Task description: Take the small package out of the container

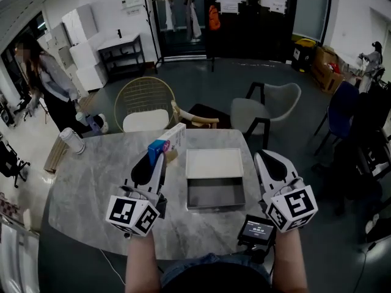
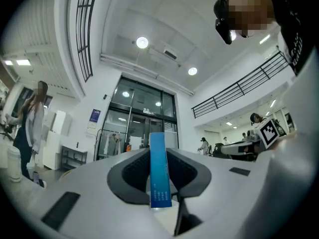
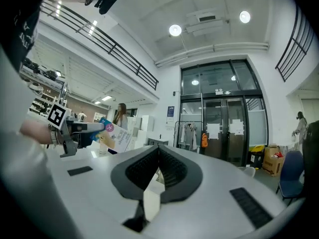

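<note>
My left gripper is shut on a small flat package, blue at one end and white along the rest, held up above the marble table. In the left gripper view its blue edge stands upright between the jaws. The grey open container lies just right of it, with its white lid resting behind; nothing shows inside. My right gripper hovers right of the container, jaws pressed together with nothing between them. The right gripper view shows the package at its left.
A wicker chair and a grey chair stand behind the table. A paper-cup stack sits at the table's left edge, a small timer screen at its near edge. A person stands far left.
</note>
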`<state>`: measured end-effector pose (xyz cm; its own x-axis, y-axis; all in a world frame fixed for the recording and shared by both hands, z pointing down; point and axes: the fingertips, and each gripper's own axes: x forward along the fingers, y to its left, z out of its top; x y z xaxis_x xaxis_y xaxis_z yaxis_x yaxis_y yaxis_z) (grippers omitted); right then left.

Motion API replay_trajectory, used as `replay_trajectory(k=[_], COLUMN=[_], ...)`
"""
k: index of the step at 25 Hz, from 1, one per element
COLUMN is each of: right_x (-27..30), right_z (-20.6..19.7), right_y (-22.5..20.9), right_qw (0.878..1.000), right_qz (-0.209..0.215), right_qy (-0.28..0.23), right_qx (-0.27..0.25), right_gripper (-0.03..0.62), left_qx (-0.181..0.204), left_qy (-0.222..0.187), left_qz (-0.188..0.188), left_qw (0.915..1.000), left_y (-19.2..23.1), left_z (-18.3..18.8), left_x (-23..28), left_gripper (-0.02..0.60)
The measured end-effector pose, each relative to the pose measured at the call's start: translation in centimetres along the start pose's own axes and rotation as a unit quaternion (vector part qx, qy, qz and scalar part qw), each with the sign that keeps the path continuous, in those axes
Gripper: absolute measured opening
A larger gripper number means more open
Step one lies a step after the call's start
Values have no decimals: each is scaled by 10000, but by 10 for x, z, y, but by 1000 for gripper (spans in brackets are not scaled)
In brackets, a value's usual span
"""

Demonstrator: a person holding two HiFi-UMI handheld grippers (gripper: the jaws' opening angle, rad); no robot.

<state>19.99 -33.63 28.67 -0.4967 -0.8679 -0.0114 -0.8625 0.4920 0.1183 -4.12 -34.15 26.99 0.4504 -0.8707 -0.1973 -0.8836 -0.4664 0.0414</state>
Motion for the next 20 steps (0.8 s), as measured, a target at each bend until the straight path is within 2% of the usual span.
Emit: replay_trajectory(k=[6, 20], right_x=[-6, -7], right_z=[-6, -2], right_y=[-13, -1], right_qw=[9999, 9999], right_qz=[-111, -94], right_qy=[-64, 4], right_qx=[91, 117], right_gripper=[25, 25], left_qx=[186, 172], left_qy=[-185, -151], left_qz=[315, 131], left_qw=[9992, 9997], left_y=[-1, -7], left_z=[2, 7], left_x=[0, -5], left_gripper=[95, 95])
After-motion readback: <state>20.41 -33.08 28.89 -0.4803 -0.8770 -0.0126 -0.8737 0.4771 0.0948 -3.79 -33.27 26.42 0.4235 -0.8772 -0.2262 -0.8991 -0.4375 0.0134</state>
